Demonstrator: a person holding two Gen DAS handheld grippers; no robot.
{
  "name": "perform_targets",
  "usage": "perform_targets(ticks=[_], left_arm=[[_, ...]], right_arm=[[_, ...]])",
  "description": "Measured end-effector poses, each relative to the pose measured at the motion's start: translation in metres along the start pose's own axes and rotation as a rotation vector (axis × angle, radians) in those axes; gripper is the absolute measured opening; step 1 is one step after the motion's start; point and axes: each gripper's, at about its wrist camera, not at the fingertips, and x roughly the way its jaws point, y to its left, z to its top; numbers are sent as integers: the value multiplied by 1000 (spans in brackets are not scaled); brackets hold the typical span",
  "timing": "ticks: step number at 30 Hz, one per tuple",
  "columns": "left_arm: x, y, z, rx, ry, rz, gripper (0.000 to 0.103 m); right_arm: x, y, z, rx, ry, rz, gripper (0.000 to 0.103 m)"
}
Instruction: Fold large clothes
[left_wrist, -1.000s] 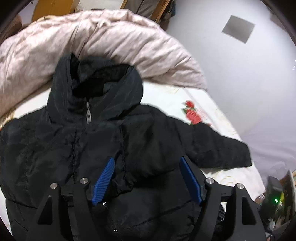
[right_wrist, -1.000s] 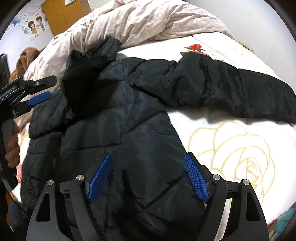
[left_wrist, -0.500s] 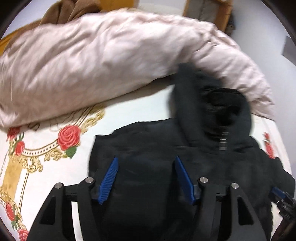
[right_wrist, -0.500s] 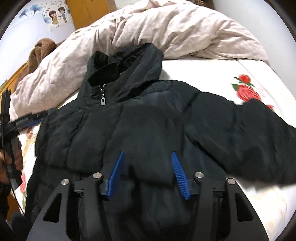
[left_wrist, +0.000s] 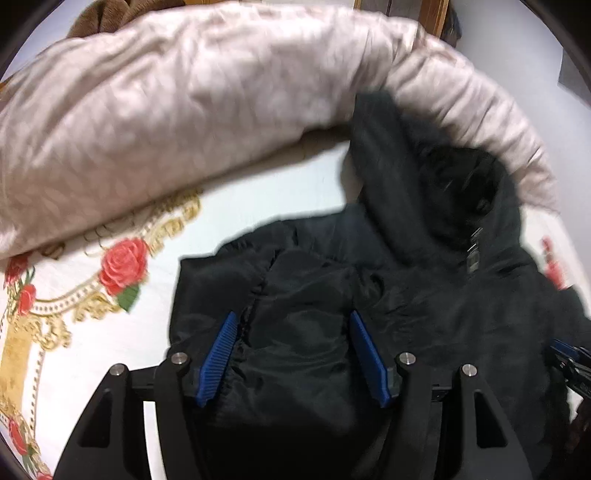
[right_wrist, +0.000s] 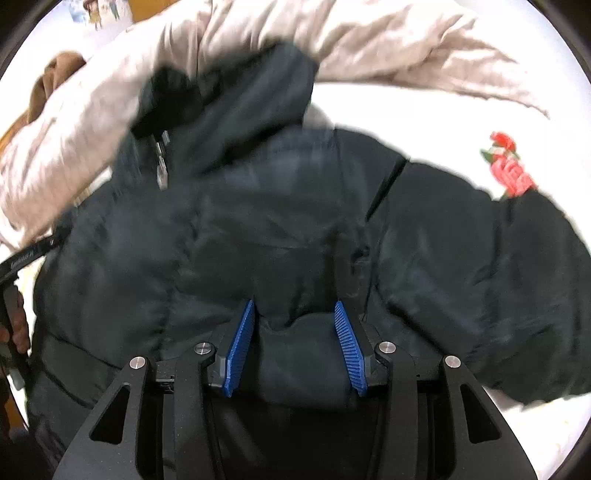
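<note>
left tool (left_wrist: 291, 356) part-closed, right tool (right_wrist: 294, 347) closing, both angled down

Home bedroom. Bed sheet (left_wrist: 118, 332), white with red roses and gold scrollwork, fills the frame. Bunched pale pink duvet (left_wrist: 184, 110) lies along the sheet's far side. Beyond the duvet: brown plush fabric (right_wrist: 48, 81), orange wooden furniture (left_wrist: 439, 14), cartoon wall sticker (right_wrist: 92, 9), plain white wall (left_wrist: 535, 55).
</note>
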Motion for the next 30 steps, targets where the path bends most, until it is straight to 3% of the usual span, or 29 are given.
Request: perform_targets(ticks=[3,6,8,12,16,20,25,30], left_arm=[[-18,11,9,-3,-56,2,65],[2,24,10,-44,-4,25,65],[19,26,3,-54,24,38,66],[25,22,-4,-32,16,63,67],[-3,18,0,-43,-9,37,65],[-47,7,-15,-34,-77,-9,65],[-21,9,-38,-47,38,10,66],[-27,2,-34,-48,52,38,65]], right_arm=[[-19,-1,13,3,-78,8,45],[-2,-6,26,17,-48,9,45],[23,-14,26,36,17,15,45],[39,-14,22,8,30,15,46],[16,-8,26,8,-9,-2,46],[-22,-4,4,-3,-77,22,46],[5,-3,-20,-26,16,-2,46],[-3,-2,-19,-10,16,-9,46]])
